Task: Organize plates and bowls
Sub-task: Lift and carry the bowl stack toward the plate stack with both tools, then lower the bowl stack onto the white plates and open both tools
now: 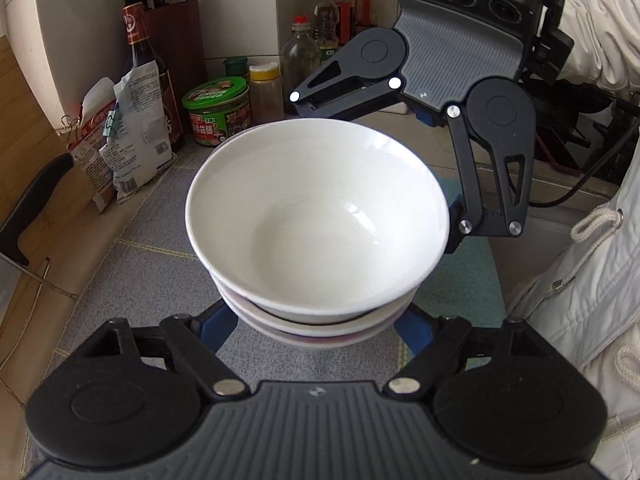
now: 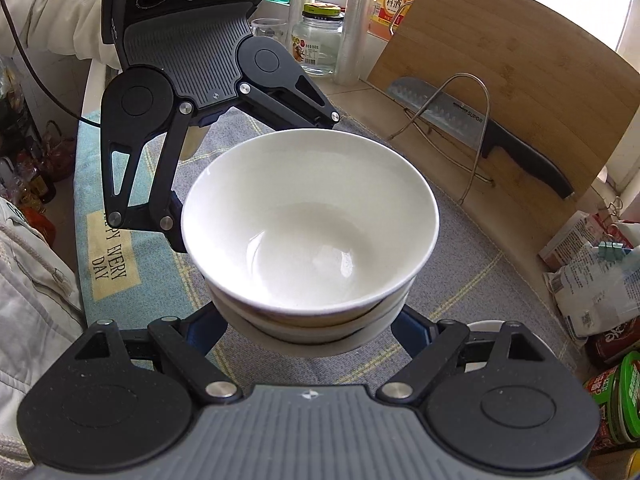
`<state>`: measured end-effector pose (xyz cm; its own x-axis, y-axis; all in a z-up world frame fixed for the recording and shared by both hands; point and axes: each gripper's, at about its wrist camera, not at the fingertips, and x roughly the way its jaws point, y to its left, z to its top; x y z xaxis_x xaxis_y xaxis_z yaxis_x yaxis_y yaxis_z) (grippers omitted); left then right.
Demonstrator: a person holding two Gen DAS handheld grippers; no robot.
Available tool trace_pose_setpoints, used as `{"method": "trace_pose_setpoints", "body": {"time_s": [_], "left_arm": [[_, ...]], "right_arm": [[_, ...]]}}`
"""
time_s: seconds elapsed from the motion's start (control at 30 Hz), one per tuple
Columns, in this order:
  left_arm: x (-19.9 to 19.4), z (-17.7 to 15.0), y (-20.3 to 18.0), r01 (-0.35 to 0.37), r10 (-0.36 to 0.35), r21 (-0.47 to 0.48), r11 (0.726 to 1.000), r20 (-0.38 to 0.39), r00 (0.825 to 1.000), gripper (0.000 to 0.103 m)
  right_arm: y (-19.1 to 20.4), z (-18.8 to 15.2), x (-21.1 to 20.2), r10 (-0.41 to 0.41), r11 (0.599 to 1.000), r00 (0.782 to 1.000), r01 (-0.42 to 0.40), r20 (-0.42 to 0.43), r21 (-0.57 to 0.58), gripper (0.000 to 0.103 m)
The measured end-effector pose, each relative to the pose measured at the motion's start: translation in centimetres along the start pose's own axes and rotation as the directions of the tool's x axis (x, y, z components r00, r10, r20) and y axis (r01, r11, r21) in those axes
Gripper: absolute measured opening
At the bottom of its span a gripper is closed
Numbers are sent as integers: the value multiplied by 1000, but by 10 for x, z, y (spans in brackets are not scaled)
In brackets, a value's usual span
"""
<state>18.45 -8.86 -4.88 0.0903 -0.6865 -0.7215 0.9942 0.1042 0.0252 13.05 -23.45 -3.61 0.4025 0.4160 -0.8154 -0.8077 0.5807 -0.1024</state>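
Note:
A stack of nested white bowls (image 1: 316,220) (image 2: 308,220) fills the middle of both views and hangs a little above the grey checked cloth (image 1: 160,280). My left gripper (image 1: 316,320) has its blue fingers (image 1: 218,326) on either side of the lowest bowl, pressed against it. From the opposite side my right gripper (image 2: 316,328) clamps the same stack with its own blue fingers (image 2: 412,332). Each gripper shows in the other's view: the right gripper (image 1: 384,170) behind the stack, the left gripper (image 2: 254,176) at the upper left. The stack hides the far fingertips.
Left wrist view: a soy sauce bottle (image 1: 144,64), green-lidded jar (image 1: 218,112), clipped bags (image 1: 132,140) and more bottles line the wall. Right wrist view: a bamboo cutting board (image 2: 520,80), knife (image 2: 480,128) and wire rack (image 2: 476,120) stand to the right. A person's white jacket (image 1: 580,280) is close by.

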Motion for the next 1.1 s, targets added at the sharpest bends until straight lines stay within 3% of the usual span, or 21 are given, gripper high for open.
{"method": "trace_pose_setpoints", "body": {"time_s": [0.57,1.1], "left_arm": [[76,72,19,41,-42,106,993,2,999,84],[123,89,36,63,-61,121,991,-22,998,84]], "right_arm": [[-67,-62,-36,-99,991,995,99,-15,85,91],[-110,-95,-30,-125,983,991,131,-56,129,92]]}}
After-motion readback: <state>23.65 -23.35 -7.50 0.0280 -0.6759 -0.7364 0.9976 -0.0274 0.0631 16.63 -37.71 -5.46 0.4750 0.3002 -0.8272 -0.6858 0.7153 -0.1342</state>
